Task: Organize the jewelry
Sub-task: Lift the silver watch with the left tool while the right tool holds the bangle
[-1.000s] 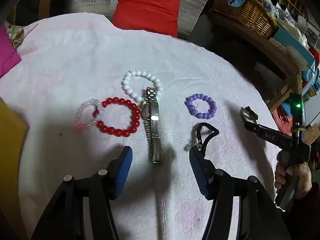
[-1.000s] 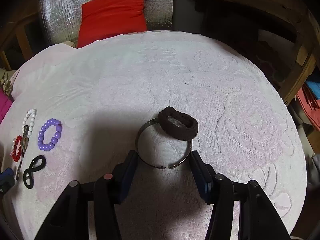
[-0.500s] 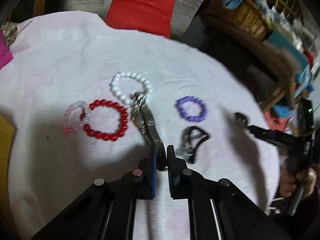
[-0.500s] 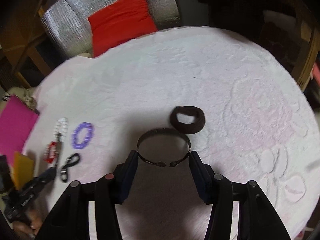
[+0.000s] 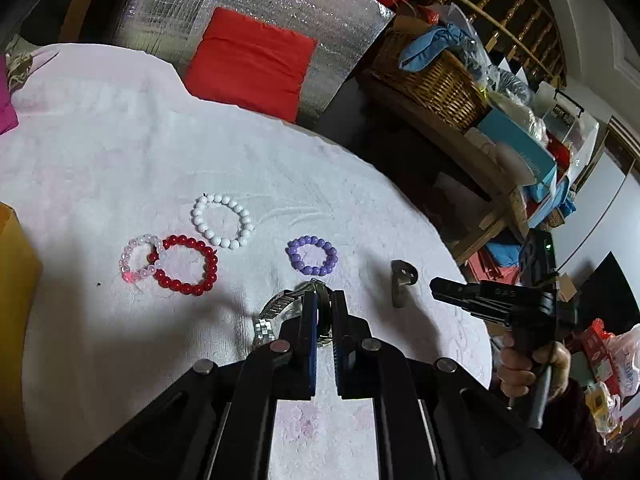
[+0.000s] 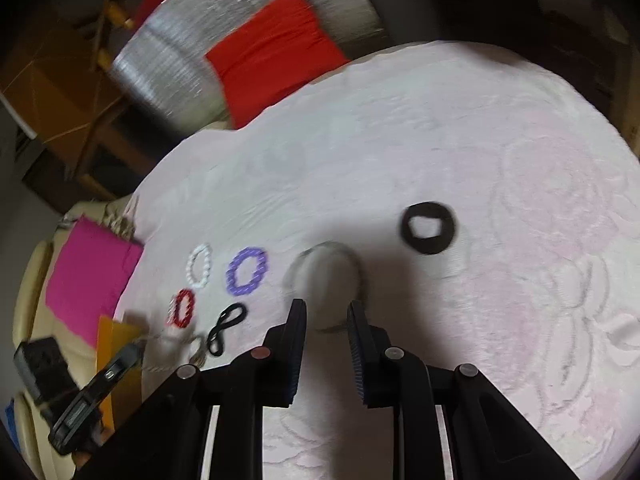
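Observation:
My left gripper is shut on a silver watch, whose band hangs just above the white-pink tablecloth. Beyond it lie a white bead bracelet, a red one overlapping a pale pink one, and a purple one. My right gripper has its jaws closing on a thin metal bangle, which stands edge-on off the cloth in the left wrist view. A brown scrunchie lies beyond it, and a black hair tie lies to its left.
A red cushion leans on silver foil behind the table. At the right stands a shelf with a wicker basket and boxes. A yellow sheet and a magenta one lie at the table's left edge.
The left gripper shut on the watch and raised it off the cloth, away from the white beads. The right gripper narrowed around the bangle and lifted it; the scrunchie stayed on the table.

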Action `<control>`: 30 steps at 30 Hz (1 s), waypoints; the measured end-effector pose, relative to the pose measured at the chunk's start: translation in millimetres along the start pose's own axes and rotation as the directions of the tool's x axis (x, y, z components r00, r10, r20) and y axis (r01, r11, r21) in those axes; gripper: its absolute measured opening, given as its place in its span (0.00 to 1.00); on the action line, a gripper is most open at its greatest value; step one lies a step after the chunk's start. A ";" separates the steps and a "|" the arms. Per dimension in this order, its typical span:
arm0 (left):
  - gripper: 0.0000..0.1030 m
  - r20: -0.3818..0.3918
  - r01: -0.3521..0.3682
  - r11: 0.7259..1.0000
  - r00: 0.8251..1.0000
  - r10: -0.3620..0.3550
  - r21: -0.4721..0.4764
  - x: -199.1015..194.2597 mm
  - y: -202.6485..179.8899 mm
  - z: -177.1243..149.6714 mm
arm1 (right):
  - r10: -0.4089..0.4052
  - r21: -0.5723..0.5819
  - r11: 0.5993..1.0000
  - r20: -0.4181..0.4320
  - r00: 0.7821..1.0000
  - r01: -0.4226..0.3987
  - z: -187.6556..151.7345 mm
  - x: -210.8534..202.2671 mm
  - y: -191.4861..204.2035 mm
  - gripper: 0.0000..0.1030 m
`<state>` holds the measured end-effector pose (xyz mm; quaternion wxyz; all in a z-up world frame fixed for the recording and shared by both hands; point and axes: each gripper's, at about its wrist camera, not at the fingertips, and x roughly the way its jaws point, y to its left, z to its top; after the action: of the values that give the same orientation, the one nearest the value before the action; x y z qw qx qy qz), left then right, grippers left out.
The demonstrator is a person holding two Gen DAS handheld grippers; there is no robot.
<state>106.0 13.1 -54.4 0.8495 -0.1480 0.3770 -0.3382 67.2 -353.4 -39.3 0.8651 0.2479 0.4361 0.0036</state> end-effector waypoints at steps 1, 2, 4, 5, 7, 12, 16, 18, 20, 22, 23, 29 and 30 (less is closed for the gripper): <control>0.06 0.003 -0.003 1.000 1.000 0.003 -0.001 -1.2 0.9 0.3 | -0.010 0.005 1.000 -0.003 1.000 0.010 0.6 0.7 -2.0 0.24; 0.06 0.004 -0.001 1.000 1.000 0.001 -0.010 -0.5 2.4 0.5 | -0.010 0.013 1.000 -0.015 1.000 0.011 0.6 3.6 -3.7 0.26; 0.06 0.010 0.004 1.000 1.000 -0.004 -0.025 -1.1 4.4 1.1 | -0.018 0.024 1.000 -0.035 0.999 0.019 3.9 12.9 -6.2 0.40; 0.06 0.013 0.003 1.000 1.000 -0.002 -0.024 -2.6 4.0 1.1 | -0.022 0.021 1.000 -0.034 0.999 0.022 4.1 14.1 -4.1 0.60; 0.06 0.020 0.003 1.000 1.000 -0.003 -0.020 -5.3 3.9 1.5 | -0.035 -0.019 0.999 -0.008 0.999 0.035 4.3 17.8 7.0 0.69; 0.06 0.032 0.012 1.000 0.999 -0.011 -0.027 -10.1 5.9 1.6 | -0.135 -0.197 0.971 0.002 0.991 0.133 -1.7 41.8 42.0 0.69; 0.06 0.051 0.019 0.999 0.999 -0.018 -0.026 -16.3 7.2 3.1 | -0.278 -0.350 0.899 0.011 0.961 0.264 -11.3 73.5 59.4 0.69; 0.06 0.061 0.025 0.999 0.998 -0.023 -0.031 -19.9 8.1 3.8 | -0.273 -0.328 0.907 0.016 0.962 0.263 -10.4 74.6 55.8 0.67; 0.06 0.074 0.027 0.999 0.997 -0.025 -0.033 -25.3 7.8 4.4 | -0.291 -0.290 0.915 0.007 0.957 0.281 -7.5 75.7 49.2 0.46; 0.05 0.101 0.041 0.999 0.994 -0.038 -0.028 -34.9 5.5 5.9 | -0.277 -0.265 0.926 0.012 0.961 0.270 -6.7 72.2 44.2 0.35; 0.05 0.119 0.044 0.999 0.992 -0.041 -0.021 -41.4 3.4 7.0 | -0.265 -0.256 0.932 0.006 0.964 0.258 -6.3 71.2 42.2 0.31; 0.05 0.209 0.020 1.000 0.978 -0.023 0.019 -77.0 -11.7 11.2 | -0.235 -0.239 0.944 0.004 0.972 0.229 -6.6 65.5 33.1 0.23; 0.05 0.218 0.005 1.000 0.976 -0.011 0.025 -79.9 -12.7 11.0 | -0.222 -0.232 0.949 -0.002 0.975 0.215 -5.1 64.7 31.0 0.24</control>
<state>69.4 58.6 2.6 0.8861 -0.1755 0.2766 -0.3278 109.9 -309.6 -77.1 0.8768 0.0961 0.4696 -0.0381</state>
